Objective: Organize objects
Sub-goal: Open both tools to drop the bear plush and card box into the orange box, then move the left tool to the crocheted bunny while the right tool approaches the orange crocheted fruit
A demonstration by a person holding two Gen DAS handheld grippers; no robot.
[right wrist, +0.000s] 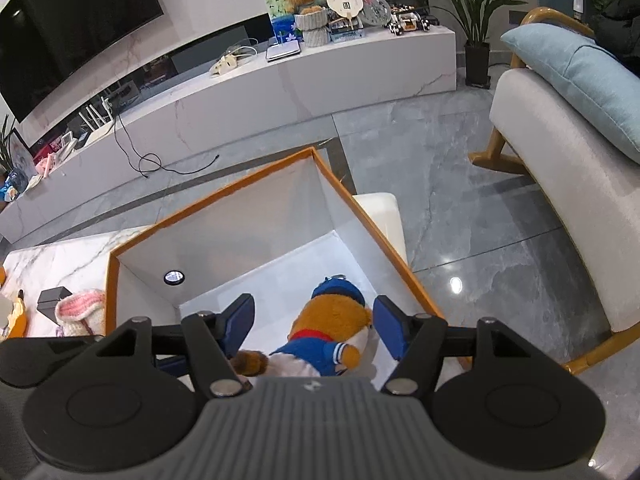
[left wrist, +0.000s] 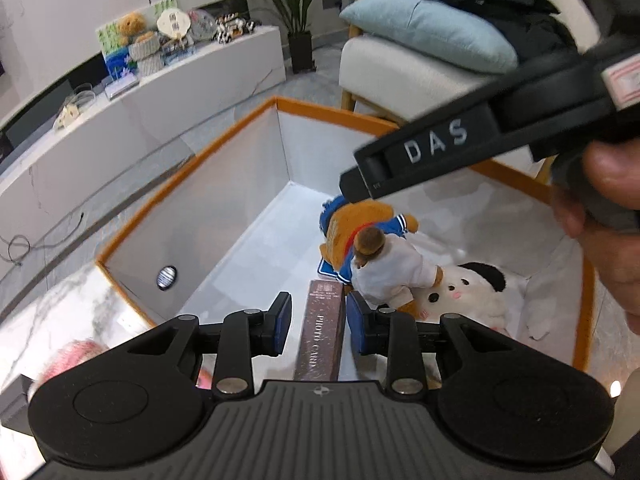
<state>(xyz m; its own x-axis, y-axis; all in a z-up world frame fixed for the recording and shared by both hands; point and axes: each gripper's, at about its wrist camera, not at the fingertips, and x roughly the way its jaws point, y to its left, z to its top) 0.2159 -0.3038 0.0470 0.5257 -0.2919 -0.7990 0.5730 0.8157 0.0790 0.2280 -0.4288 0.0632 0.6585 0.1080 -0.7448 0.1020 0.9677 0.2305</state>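
Note:
An orange-rimmed white box stands open below both grippers. My left gripper is open over the box; a brown photo card box stands between its pads with gaps on both sides. In the box lie a brown bear in blue clothes, a small bear in white and a white plush with black patches. My right gripper is open above the blue-clothed bear, not touching it. The right gripper's body crosses the left wrist view.
The box sits on a marble table with a pink knitted item and a black stand. An armchair with a blue cushion stands right. A TV bench with ornaments is behind.

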